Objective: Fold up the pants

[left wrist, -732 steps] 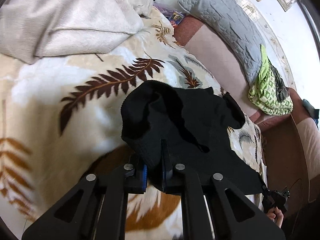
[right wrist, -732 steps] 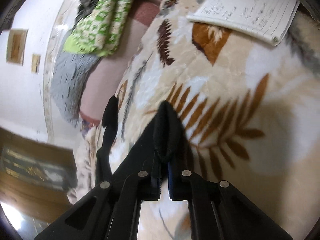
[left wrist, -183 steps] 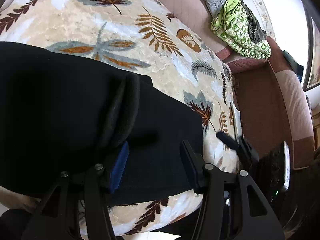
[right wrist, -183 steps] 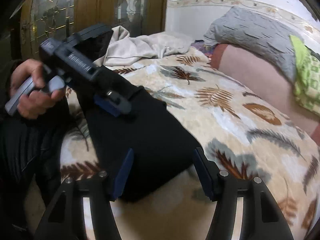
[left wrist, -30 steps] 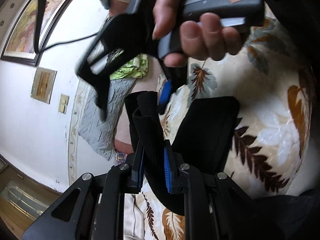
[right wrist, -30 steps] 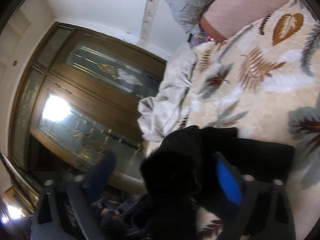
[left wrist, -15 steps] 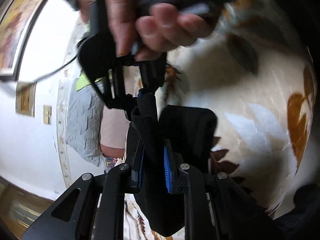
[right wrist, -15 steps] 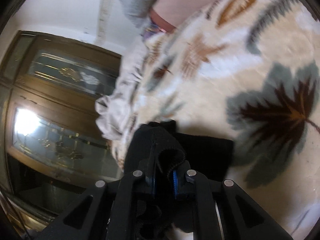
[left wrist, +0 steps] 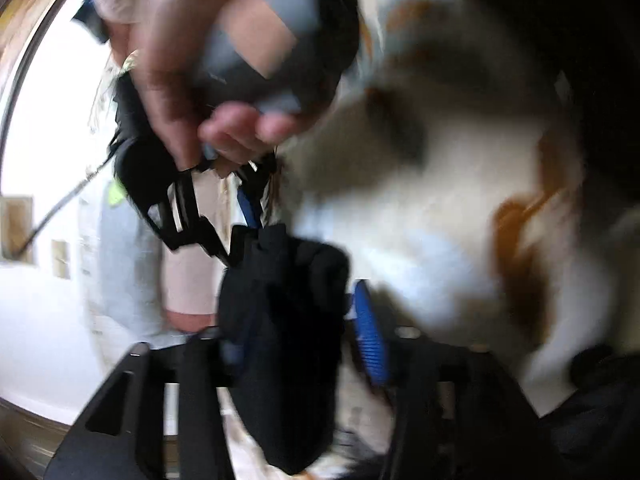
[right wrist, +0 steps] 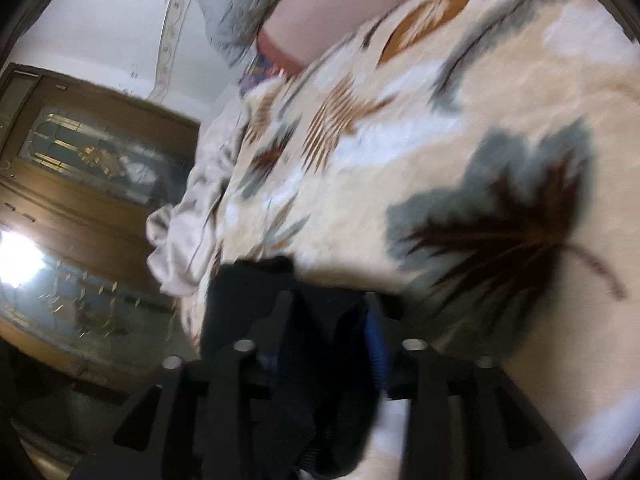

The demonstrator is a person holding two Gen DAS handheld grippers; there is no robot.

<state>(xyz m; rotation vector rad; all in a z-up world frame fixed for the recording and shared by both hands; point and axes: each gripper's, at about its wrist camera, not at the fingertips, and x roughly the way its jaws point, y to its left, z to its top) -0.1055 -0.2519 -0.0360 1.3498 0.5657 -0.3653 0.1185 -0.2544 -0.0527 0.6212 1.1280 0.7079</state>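
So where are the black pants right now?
The black pants sit bunched on the leaf-print blanket, low in both wrist views, between the opening jaws of the left gripper and right gripper.

We see a bed w/ a cream leaf-print blanket (right wrist: 500, 92): brown, orange & grey-blue leaves. A crumpled beige sheet (right wrist: 188, 236) lies at its far edge, next to a wooden door (right wrist: 88, 184) w/ patterned glass. A grey pillow (right wrist: 236, 4) leans on the pink headboard (right wrist: 340, 4). White wall (left wrist: 44, 280) behind, w/ small frames, blurred.
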